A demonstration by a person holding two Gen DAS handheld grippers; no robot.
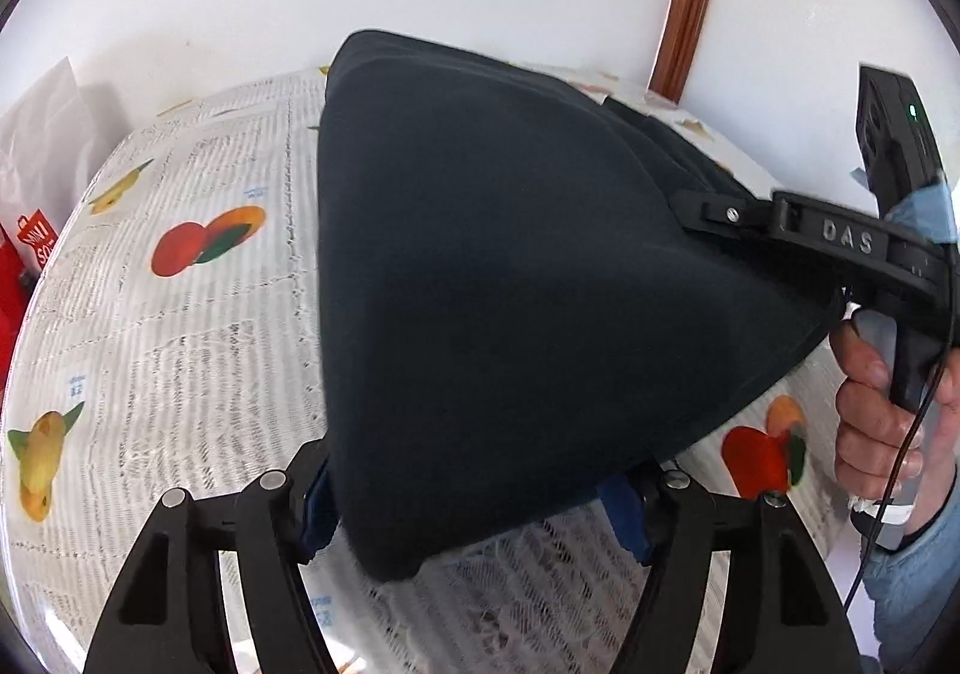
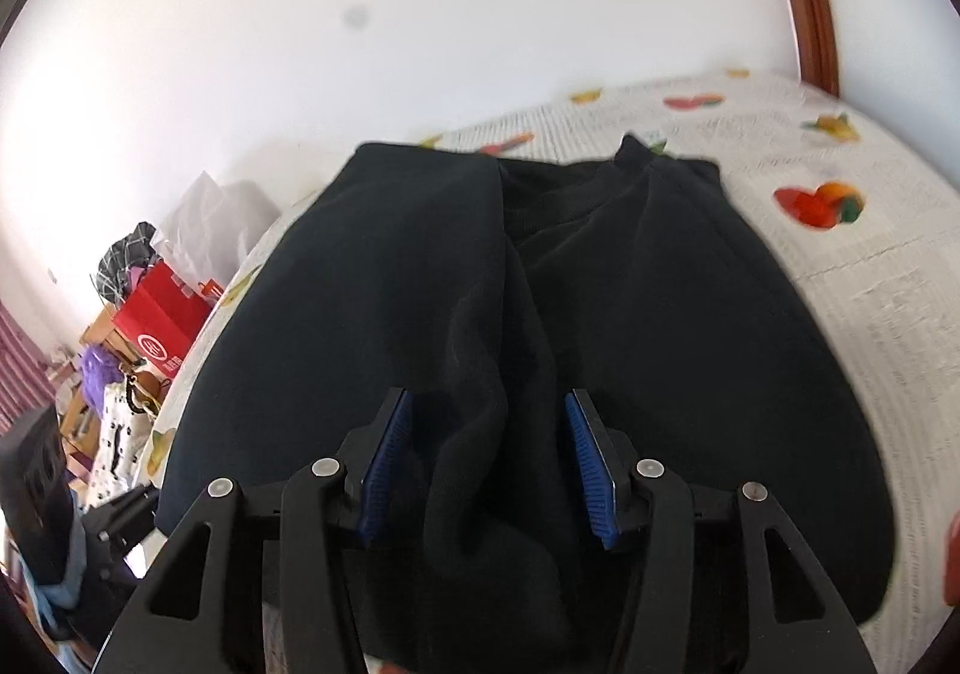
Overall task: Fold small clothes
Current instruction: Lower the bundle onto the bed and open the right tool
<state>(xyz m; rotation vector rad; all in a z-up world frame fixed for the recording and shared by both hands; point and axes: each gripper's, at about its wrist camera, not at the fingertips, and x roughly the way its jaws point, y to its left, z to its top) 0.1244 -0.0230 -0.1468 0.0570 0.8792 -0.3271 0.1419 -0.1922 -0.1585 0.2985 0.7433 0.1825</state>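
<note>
Left wrist view: a dark navy garment (image 1: 510, 284) fills the centre of the frame, lying folded on a table covered by a white lace cloth printed with fruit (image 1: 180, 314). The left gripper (image 1: 480, 512) sits at the bottom edge, its two black fingers spread wide, with the garment's nearest corner lying between the blue pads (image 1: 318, 506) without being pinched. At the right edge, the right gripper (image 1: 702, 212) reaches in from the side, its tip resting against the garment's right edge, and a person's hand (image 1: 882, 422) grips its handle below.

Right wrist view: the same garment (image 2: 690, 344) spreads across the middle and lower frame, its neckline toward the upper centre. The right gripper (image 2: 489, 458) occupies the bottom, jaws parted, with a raised fold of fabric standing between the blue pads (image 2: 384, 464), which do not press on it. A red bag (image 2: 162, 320) stands among clutter at the left.
</note>
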